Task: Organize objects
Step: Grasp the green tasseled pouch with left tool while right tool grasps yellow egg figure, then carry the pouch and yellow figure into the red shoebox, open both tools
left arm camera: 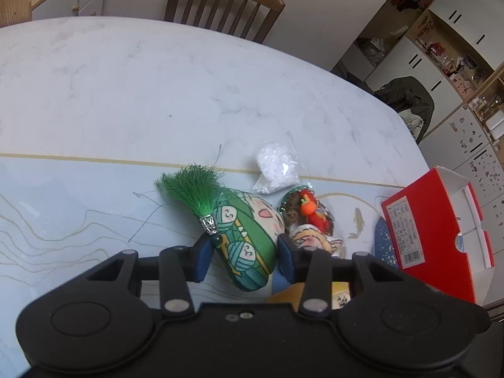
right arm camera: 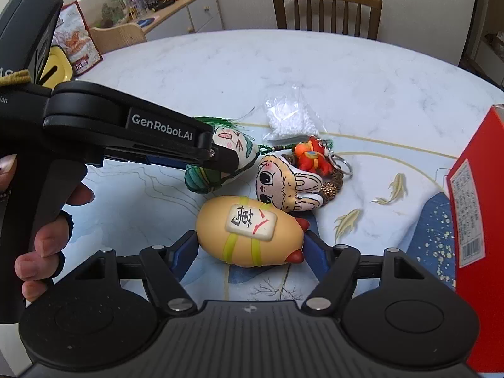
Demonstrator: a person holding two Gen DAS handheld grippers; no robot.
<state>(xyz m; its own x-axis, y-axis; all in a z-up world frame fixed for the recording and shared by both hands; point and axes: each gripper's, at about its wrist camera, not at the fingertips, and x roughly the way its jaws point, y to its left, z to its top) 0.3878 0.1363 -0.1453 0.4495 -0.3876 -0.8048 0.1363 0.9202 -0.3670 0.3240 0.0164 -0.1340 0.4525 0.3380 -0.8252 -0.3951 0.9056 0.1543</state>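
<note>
Left hand-held gripper point(left arm camera: 245, 252) clamps the green plush point(left arm camera: 249, 245); only the right view shows right hand-held gripper point(right arm camera: 250, 247) clamping the yellow toy point(right arm camera: 249, 236).

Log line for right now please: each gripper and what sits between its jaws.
left gripper: closing around green pouch | right gripper: jaws astride yellow toy | red box: open
</note>
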